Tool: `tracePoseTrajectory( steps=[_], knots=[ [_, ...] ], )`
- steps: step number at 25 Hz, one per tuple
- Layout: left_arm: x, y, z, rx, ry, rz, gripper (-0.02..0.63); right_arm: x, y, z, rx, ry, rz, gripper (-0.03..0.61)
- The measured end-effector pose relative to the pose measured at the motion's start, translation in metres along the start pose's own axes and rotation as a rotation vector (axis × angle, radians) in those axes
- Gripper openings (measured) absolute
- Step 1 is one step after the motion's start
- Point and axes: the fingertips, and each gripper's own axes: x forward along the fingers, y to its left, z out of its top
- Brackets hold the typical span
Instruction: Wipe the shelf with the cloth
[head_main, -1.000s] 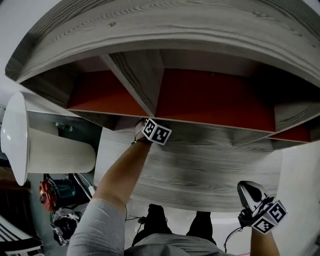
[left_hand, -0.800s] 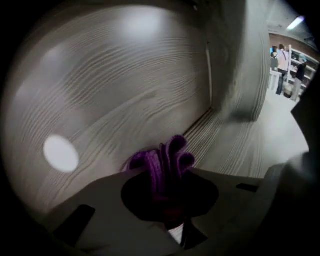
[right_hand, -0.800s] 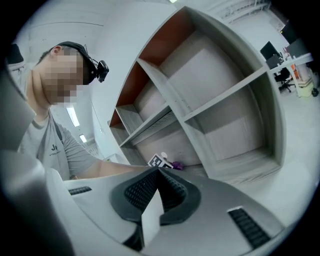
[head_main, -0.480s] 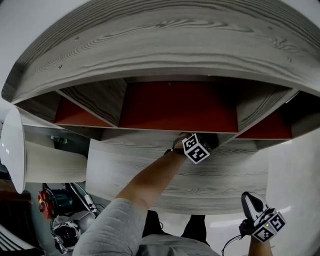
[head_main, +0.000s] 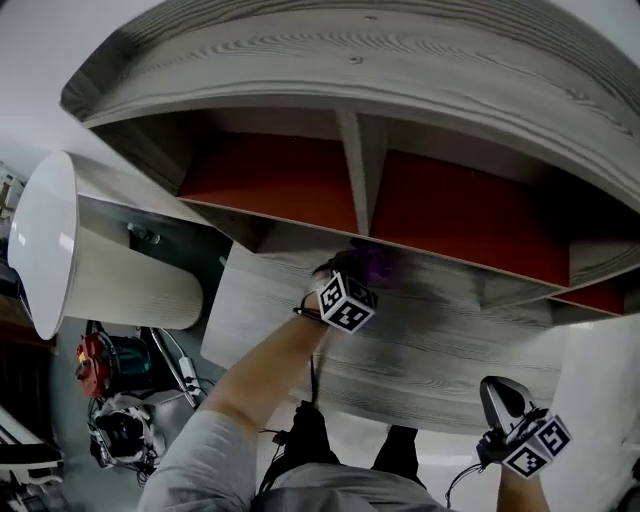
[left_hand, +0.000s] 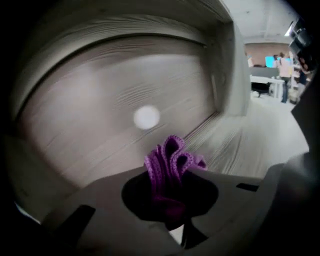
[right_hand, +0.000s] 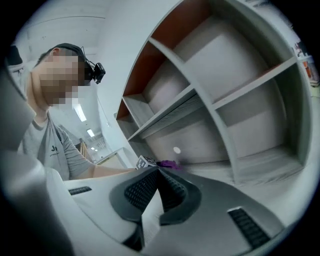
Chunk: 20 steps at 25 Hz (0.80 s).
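Observation:
A grey wood-grain shelf unit with red back panels fills the head view. My left gripper reaches onto the shelf board near the upright divider, shut on a bunched purple cloth. In the left gripper view the purple cloth sticks out between the jaws against the shelf's back wall. My right gripper hangs low at the right, away from the shelf, its jaws closed together with nothing between them. The right gripper view shows the cloth far off beside the marker cube.
A white cylindrical lamp or bin stands at the left of the shelf unit. Below it lie a red tool and cables on the floor. The person's arm stretches to the shelf; a white wall borders the right side.
The left gripper with the cloth has swept back leftward along the shelf board, after moving right. The head view has swung. The right gripper has stayed low at the right.

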Motion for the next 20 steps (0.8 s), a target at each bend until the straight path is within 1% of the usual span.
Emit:
tracePoseTrajectory(
  steps=[2,4,6,7,9,10,11,12,13,14,15,16,18,20],
  knots=[
    [-0.037,0.076,-0.064,-0.057,0.081,0.145,0.063,0.034,0.028,0.002,-0.02,0.021,0.055,0.021],
    [-0.067,0.13,-0.116,-0.08,0.157,0.258,0.063,0.066,0.054,0.003,-0.043,0.046,0.107,0.021],
    [-0.083,0.16,-0.156,-0.043,0.227,0.334,0.063,0.091,0.076,0.002,-0.061,0.068,0.143,0.021],
    [-0.084,0.168,-0.17,-0.009,0.256,0.358,0.063,0.1,0.084,0.002,-0.068,0.076,0.154,0.021],
    [-0.077,0.174,-0.187,0.072,0.291,0.377,0.063,0.113,0.095,0.003,-0.081,0.088,0.165,0.021],
    [-0.072,0.174,-0.191,0.107,0.298,0.38,0.063,0.118,0.098,0.003,-0.084,0.09,0.167,0.021],
    [-0.068,0.173,-0.192,0.12,0.3,0.378,0.063,0.121,0.1,0.004,-0.084,0.089,0.168,0.021],
    [-0.065,0.172,-0.192,0.101,0.301,0.368,0.063,0.122,0.1,0.004,-0.08,0.087,0.168,0.021],
    [-0.064,0.17,-0.191,0.059,0.303,0.345,0.063,0.121,0.1,0.004,-0.074,0.084,0.168,0.021],
    [-0.063,0.165,-0.188,0.014,0.306,0.309,0.063,0.118,0.098,0.004,-0.066,0.08,0.165,0.021],
    [-0.061,0.155,-0.181,-0.012,0.31,0.265,0.063,0.113,0.094,0.003,-0.058,0.075,0.16,0.021],
    [-0.056,0.14,-0.17,-0.012,0.312,0.22,0.063,0.106,0.088,0.003,-0.051,0.068,0.151,0.021],
    [-0.041,0.096,-0.14,0.04,0.309,0.137,0.063,0.086,0.072,0.005,-0.035,0.046,0.124,0.021],
    [-0.021,0.037,-0.096,0.105,0.286,0.058,0.063,0.057,0.052,0.009,-0.019,0.018,0.09,0.021]
  ],
)
